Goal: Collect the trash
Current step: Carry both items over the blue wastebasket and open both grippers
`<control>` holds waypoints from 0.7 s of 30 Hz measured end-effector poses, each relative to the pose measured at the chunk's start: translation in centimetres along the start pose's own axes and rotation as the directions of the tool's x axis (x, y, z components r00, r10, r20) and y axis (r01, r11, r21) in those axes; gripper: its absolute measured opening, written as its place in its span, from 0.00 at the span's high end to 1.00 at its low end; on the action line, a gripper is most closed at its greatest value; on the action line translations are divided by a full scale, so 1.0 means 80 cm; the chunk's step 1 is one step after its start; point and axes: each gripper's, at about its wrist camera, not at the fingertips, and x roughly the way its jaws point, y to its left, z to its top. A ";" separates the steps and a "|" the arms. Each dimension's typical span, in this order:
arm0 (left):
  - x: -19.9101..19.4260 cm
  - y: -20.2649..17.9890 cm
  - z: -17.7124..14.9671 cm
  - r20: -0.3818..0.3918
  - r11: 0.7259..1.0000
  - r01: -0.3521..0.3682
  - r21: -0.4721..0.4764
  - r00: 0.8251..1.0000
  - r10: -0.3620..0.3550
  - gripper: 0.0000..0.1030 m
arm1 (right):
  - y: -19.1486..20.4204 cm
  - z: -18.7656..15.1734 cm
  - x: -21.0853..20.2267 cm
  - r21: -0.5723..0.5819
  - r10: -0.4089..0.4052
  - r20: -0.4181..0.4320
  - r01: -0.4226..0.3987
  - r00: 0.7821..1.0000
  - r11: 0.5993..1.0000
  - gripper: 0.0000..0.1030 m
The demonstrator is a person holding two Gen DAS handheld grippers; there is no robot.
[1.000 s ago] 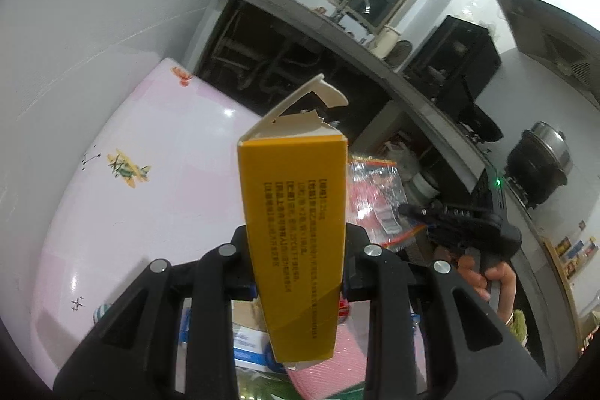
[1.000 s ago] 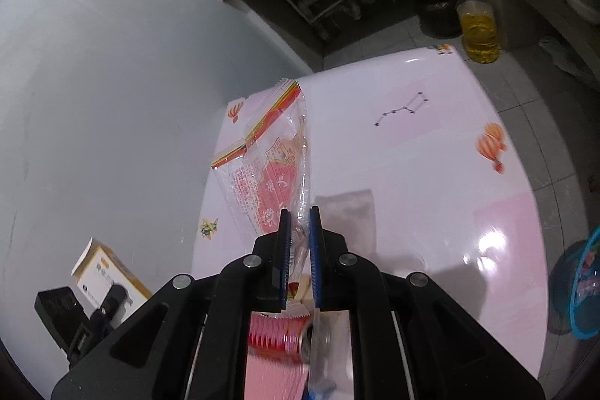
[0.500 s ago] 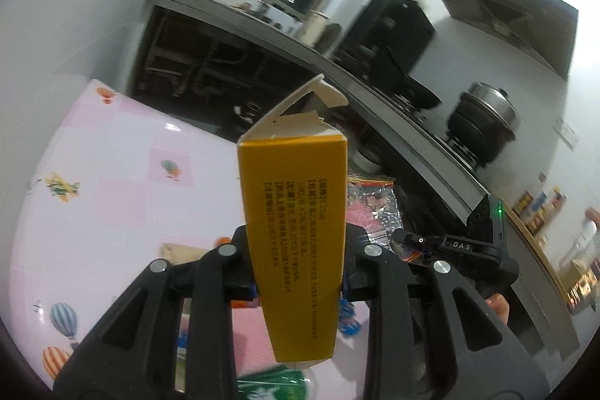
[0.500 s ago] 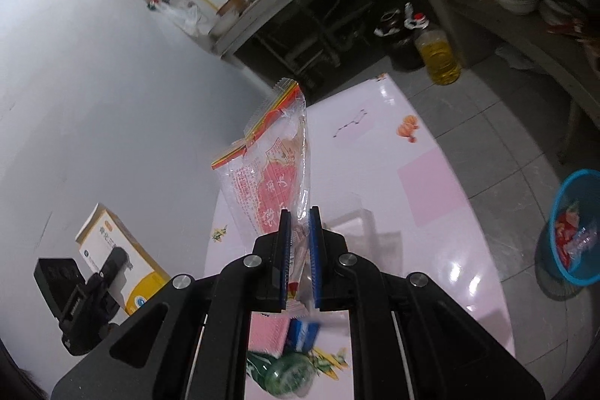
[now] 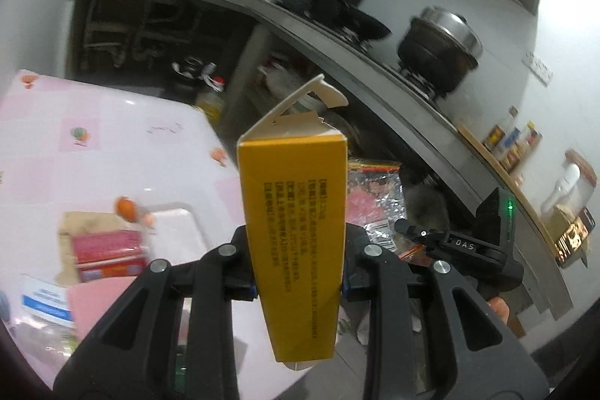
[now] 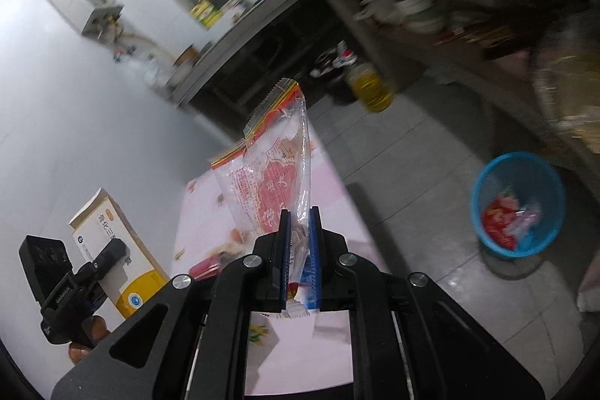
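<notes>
- Two views are being examined. Left wrist view: the left hand-held gripper [image 5: 298, 272] is clamping a yellow carton [image 5: 296, 212] between its jaws, holding it upright with its torn top flap standing open.
- Below it, the pink tabletop [image 5: 112, 122] is carrying a red packet [image 5: 107, 255] and a blue-and-white box [image 5: 47, 298]; the right hand-held gripper [image 5: 408, 231] is showing to the right, with a clear snack bag [image 5: 375, 201] at its tip.
- Right wrist view: the right hand-held gripper [image 6: 299, 250] is pinching the clear snack bag [image 6: 272, 171] by its lower end, jaws nearly closed, the bag rising above the tabletop [image 6: 330, 182] edge.
- A blue wastebasket [image 6: 519, 205] is standing on the tiled floor [image 6: 423, 152], well apart to the right, holding red and pale wrappers.
- The yellow carton [image 6: 112, 250] is appearing at lower left in the left hand-held gripper [image 6: 93, 272].
</notes>
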 end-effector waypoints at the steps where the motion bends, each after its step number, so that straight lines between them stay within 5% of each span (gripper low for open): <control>1: 0.010 -0.007 -0.001 -0.015 1.000 0.010 0.004 1.000 -0.010 0.73 | -0.009 0.001 -0.011 0.006 -0.017 0.020 0.016 1.000 1.000 0.91; 6: 0.071 -0.047 -0.004 -0.113 0.998 0.066 0.021 0.992 -0.063 0.73 | -0.052 -0.001 -0.074 0.018 -0.147 0.144 0.146 0.979 0.989 0.91; 11: 0.157 -0.095 -0.014 -0.244 0.992 0.116 0.049 0.965 -0.100 0.73 | -0.098 -0.015 -0.117 0.042 -0.327 0.221 0.326 0.919 0.944 0.91; 17: 0.277 -0.137 -0.045 -0.425 0.987 0.140 0.074 0.900 -0.096 0.73 | -0.158 -0.038 -0.106 0.078 -0.506 0.200 0.501 0.839 0.862 0.91; 21: 0.361 -0.157 -0.069 -0.535 0.987 0.128 0.099 0.843 -0.056 0.73 | -0.227 -0.063 -0.074 0.190 -0.502 0.123 0.476 0.856 0.858 0.91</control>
